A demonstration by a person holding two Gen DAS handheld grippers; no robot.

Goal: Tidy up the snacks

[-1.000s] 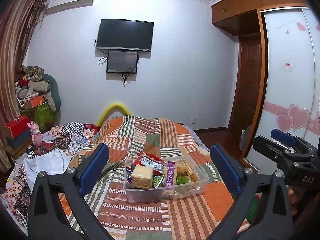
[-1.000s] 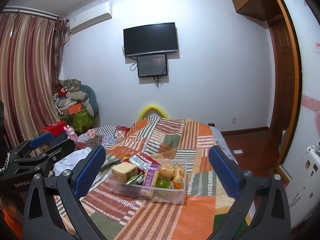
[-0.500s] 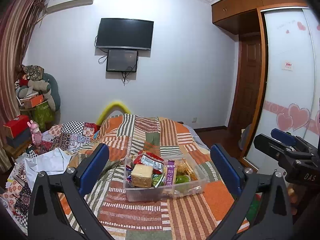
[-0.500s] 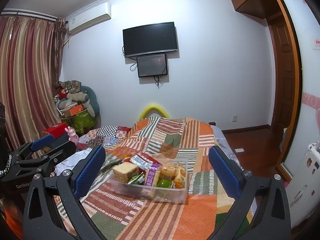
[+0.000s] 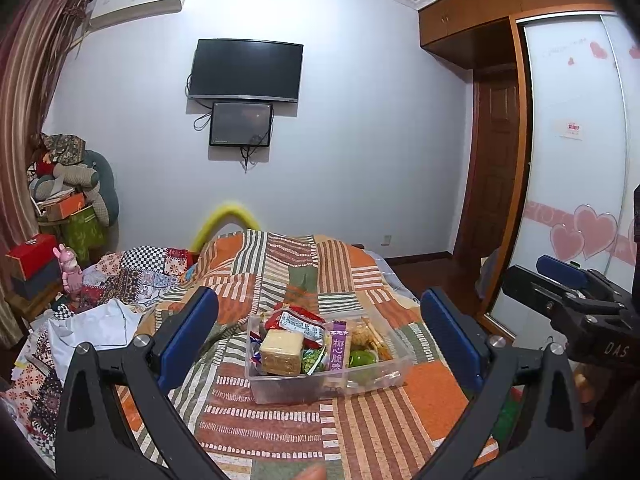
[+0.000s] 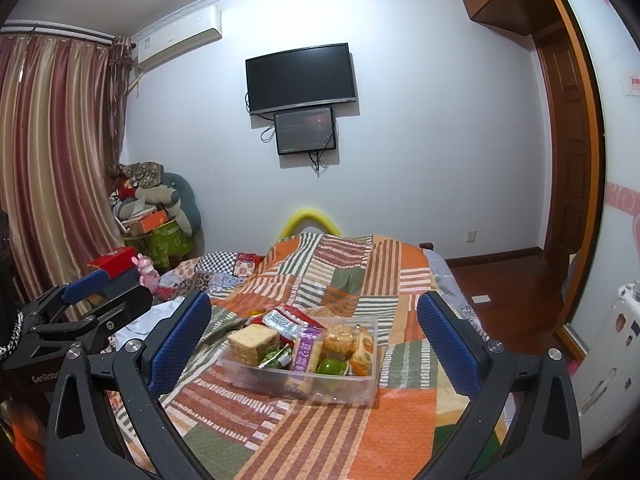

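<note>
Snacks all sit packed in clear rectangular plastic box (image 5: pixel 326 376) on striped patchwork bedspread (image 5: pixel 280 280): tan sponge-cake block (image 5: pixel 281 346) at left, purple wrapper (image 5: pixel 338 346), green packet (image 5: pixel 362 358). None lie loose on bed. Left gripper (image 5: pixel 320 334), right gripper (image 6: pixel 314 338) both spread wide, empty, short of box. Sorting looks finished, or unstarted.

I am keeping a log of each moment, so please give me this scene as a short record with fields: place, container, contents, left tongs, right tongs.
place: patchwork bedspread in a bedroom
container: clear plastic box, no lid seen
contents: tan wrapped block, purple packet, green item, red-white packet
left tongs: open, empty, short of the box
right tongs: open, empty, short of the box
</note>
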